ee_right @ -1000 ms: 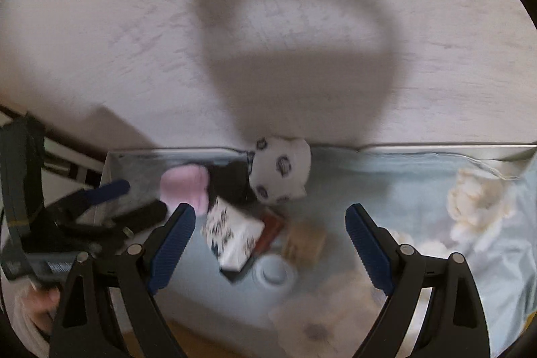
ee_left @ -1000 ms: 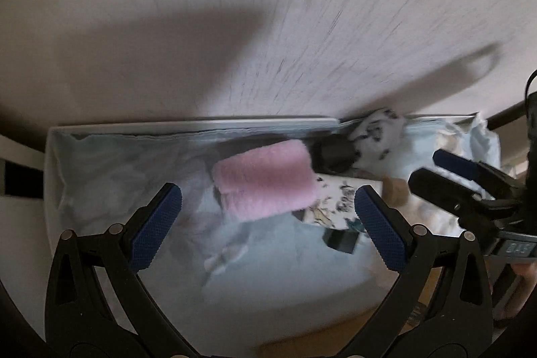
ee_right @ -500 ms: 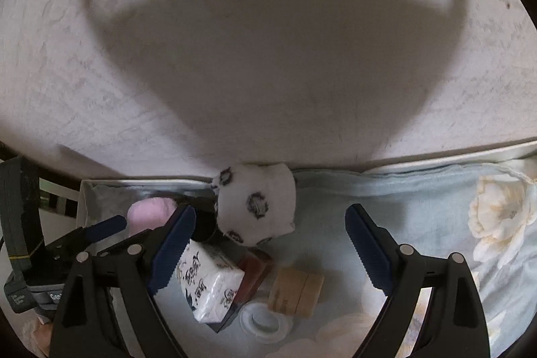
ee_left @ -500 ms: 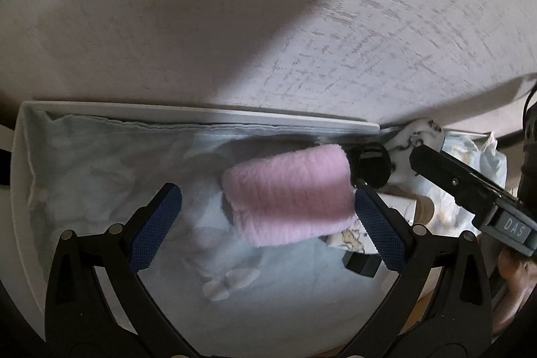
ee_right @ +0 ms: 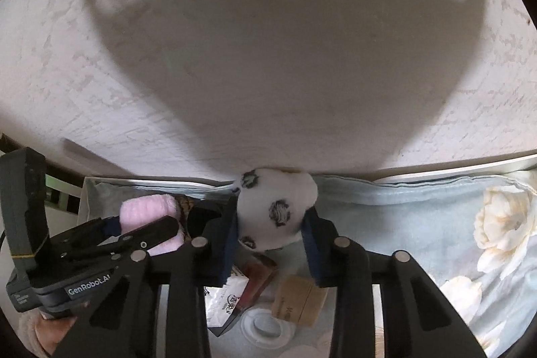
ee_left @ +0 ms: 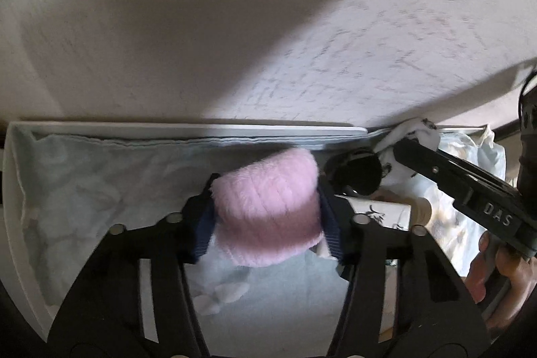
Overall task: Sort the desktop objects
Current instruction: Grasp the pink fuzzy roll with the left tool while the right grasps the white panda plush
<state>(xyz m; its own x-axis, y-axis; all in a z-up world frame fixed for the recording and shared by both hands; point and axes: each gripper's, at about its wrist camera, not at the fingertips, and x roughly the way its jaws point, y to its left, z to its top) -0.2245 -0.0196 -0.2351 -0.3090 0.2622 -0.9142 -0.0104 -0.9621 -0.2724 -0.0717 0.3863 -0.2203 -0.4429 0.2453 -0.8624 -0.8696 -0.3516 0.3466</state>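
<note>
The left gripper [ee_left: 266, 217] was clamped on a pink fuzzy roll [ee_left: 268, 207], both blue pads pressed into its ends, near the back edge of the table over the pale blue cloth [ee_left: 100, 183]. Just right of the roll lay a black round object [ee_left: 359, 173] and a printed tissue pack [ee_left: 386, 212]. Further right, the right gripper [ee_right: 272, 234] was closed on a white spotted plush ball [ee_right: 278, 207], which sat against the wall at the table's back edge. In front of it lay a wooden block [ee_right: 298, 301] and a white lid [ee_right: 265, 324]. A cream flower print [ee_right: 506, 220] marked the cloth toward the right edge.
</note>
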